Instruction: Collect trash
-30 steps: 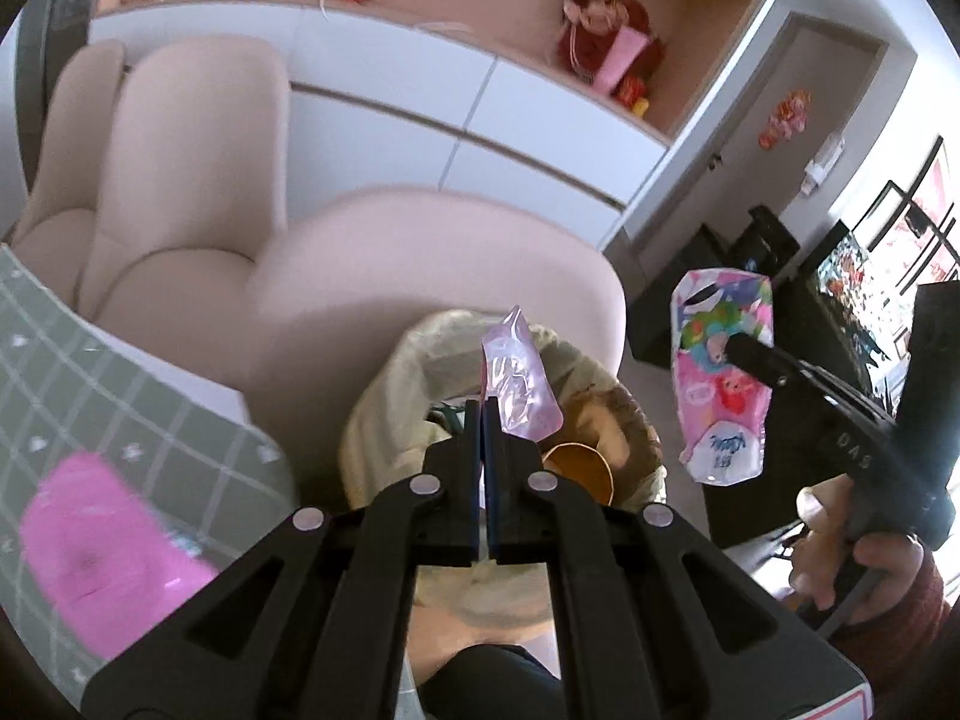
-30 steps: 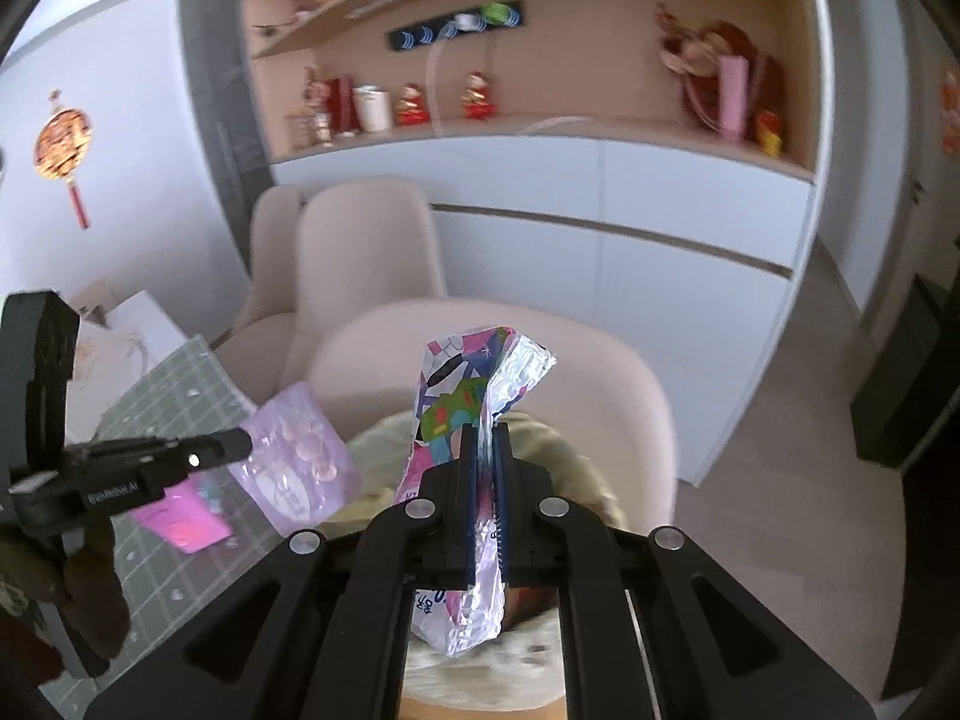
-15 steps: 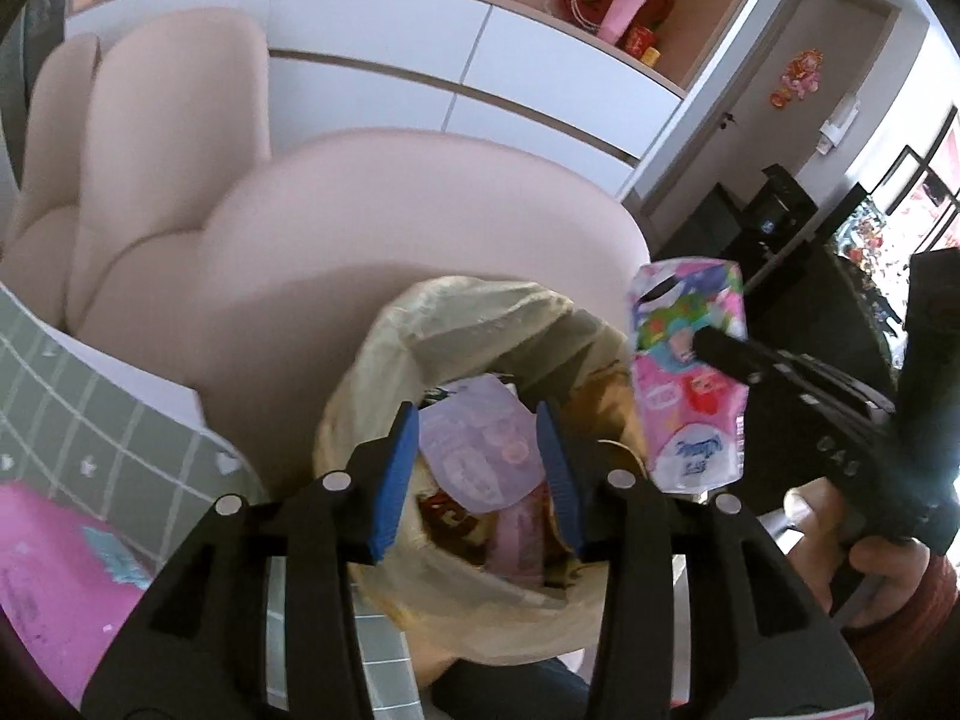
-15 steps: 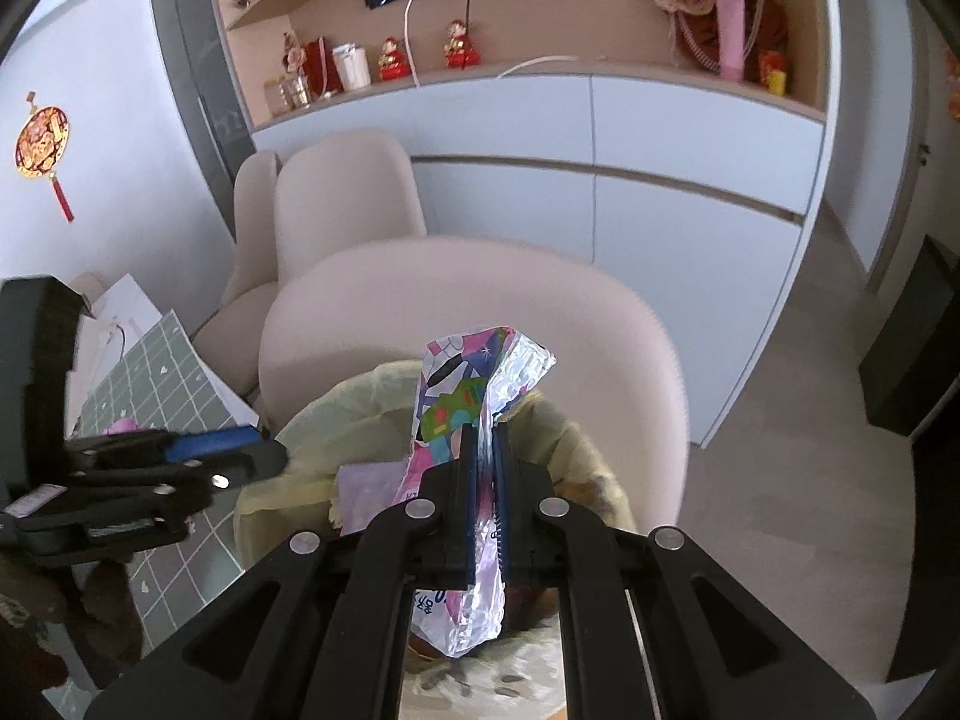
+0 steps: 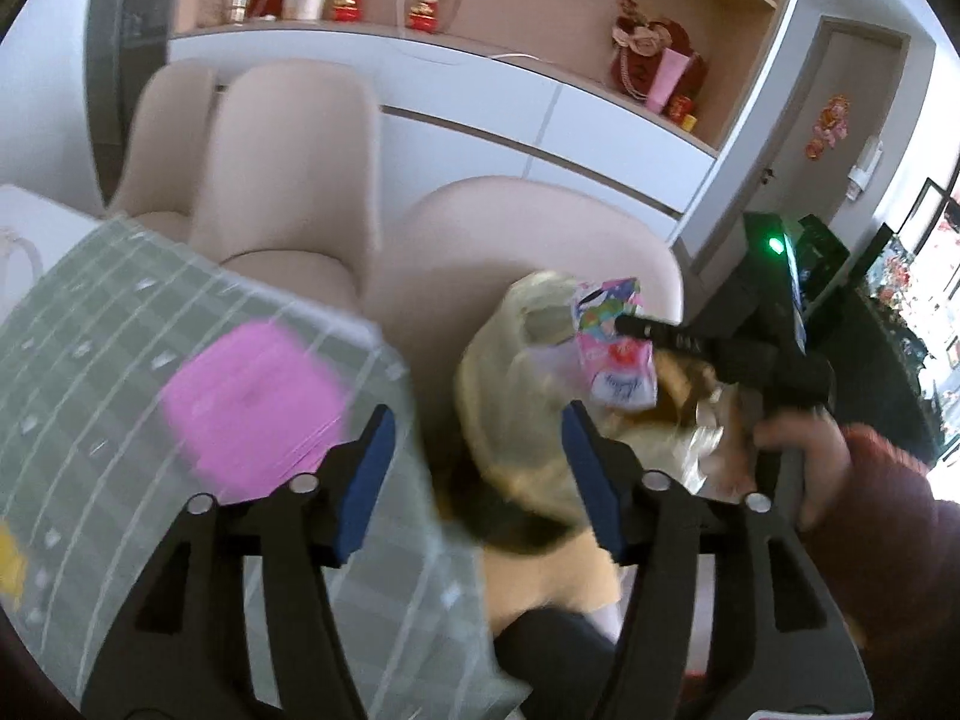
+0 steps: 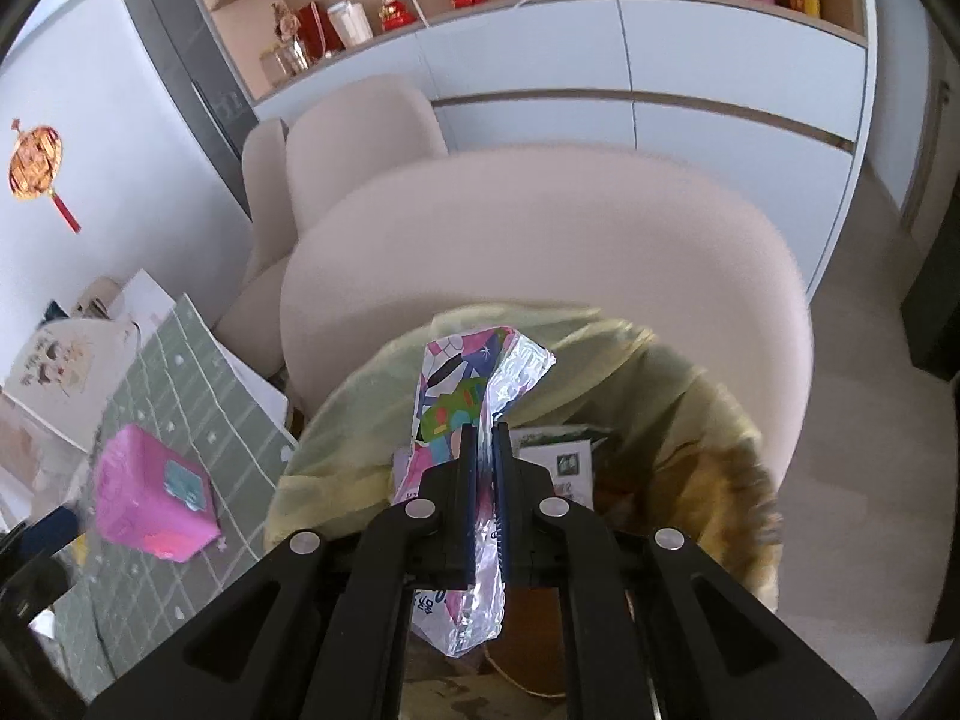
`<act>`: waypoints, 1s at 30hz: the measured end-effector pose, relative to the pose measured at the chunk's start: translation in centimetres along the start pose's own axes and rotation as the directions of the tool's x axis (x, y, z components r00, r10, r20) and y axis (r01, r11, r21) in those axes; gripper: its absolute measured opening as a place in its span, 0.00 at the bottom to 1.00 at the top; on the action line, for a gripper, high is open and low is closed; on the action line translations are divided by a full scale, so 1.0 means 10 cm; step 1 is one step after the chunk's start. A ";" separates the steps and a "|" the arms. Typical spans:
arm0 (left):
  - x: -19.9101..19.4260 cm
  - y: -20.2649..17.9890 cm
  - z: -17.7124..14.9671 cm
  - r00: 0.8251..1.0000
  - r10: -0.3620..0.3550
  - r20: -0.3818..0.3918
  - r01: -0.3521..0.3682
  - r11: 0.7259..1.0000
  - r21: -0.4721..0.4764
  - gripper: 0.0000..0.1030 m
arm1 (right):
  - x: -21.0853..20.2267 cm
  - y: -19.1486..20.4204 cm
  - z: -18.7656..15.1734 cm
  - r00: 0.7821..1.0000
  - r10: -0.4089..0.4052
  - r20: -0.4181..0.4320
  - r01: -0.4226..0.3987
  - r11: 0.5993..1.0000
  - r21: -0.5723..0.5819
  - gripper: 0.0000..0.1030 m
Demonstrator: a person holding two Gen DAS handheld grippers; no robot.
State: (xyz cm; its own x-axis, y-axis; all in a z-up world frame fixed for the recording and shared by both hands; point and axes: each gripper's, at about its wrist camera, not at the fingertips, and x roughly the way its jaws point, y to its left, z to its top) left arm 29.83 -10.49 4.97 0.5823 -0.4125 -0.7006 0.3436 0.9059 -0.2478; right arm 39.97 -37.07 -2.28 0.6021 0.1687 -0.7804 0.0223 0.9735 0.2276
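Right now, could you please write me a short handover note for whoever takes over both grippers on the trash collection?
Left gripper: jaws opening, nothing between them; it looks over the edge of the green checked table mat.
Right gripper: shut on a colourful foil wrapper, held above the bin lined with a yellow bag.
Done: some trash already lies in the bin.
Left: release the foil wrapper into the bin. A pink packet lies on the mat; whether it counts as trash I cannot tell.
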 end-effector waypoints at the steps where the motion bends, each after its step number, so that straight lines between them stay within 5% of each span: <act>1: -0.11 0.08 -0.11 1.000 0.026 0.003 -0.026 1.000 -0.001 0.56 | 0.03 0.04 -0.02 1.000 -0.016 0.000 0.016 1.000 -0.014 0.07; 5: -0.46 0.42 -0.44 0.993 0.114 0.017 -0.112 0.991 -0.078 0.58 | 0.13 0.15 -0.13 0.996 -0.094 -0.012 0.093 0.995 -0.042 0.07; 10: -0.79 0.71 -0.71 0.976 0.206 0.066 -0.191 0.964 -0.184 0.79 | 0.07 0.19 -0.17 0.988 -0.147 -0.039 0.147 0.989 -0.016 0.09; 15: -0.83 0.87 -0.99 0.960 0.278 0.021 -0.265 0.936 -0.230 0.81 | -0.06 0.22 -0.28 0.991 -0.124 -0.047 0.123 0.992 -0.027 0.32; 18: -0.85 0.82 -1.12 0.954 0.298 0.021 -0.286 0.932 -0.222 0.81 | -0.29 0.25 -0.37 0.992 -0.121 0.022 0.122 0.991 -0.048 0.43; 23: -0.96 0.53 -1.21 0.920 0.381 0.090 -0.358 0.912 -0.198 0.81 | -0.89 0.25 -0.59 0.988 -0.063 0.142 0.070 0.997 -0.043 0.45; 26: -1.11 0.24 -1.27 0.882 0.439 0.174 -0.412 0.895 -0.167 0.81 | -1.28 0.32 -0.86 0.982 0.027 0.186 -0.015 0.998 -0.063 0.45; 30: -1.30 -0.12 -1.46 0.851 0.461 0.249 -0.443 0.887 -0.129 0.81 | -1.72 0.46 -1.38 0.968 0.108 0.228 -0.081 0.989 -0.124 0.45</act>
State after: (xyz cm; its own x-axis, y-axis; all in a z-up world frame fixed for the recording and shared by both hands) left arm 11.03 -4.82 4.60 0.8380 0.0428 -0.5439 -0.0481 0.9988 0.0045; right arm 18.71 -33.35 4.13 0.7670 0.2332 -0.5978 -0.1257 0.9682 0.2164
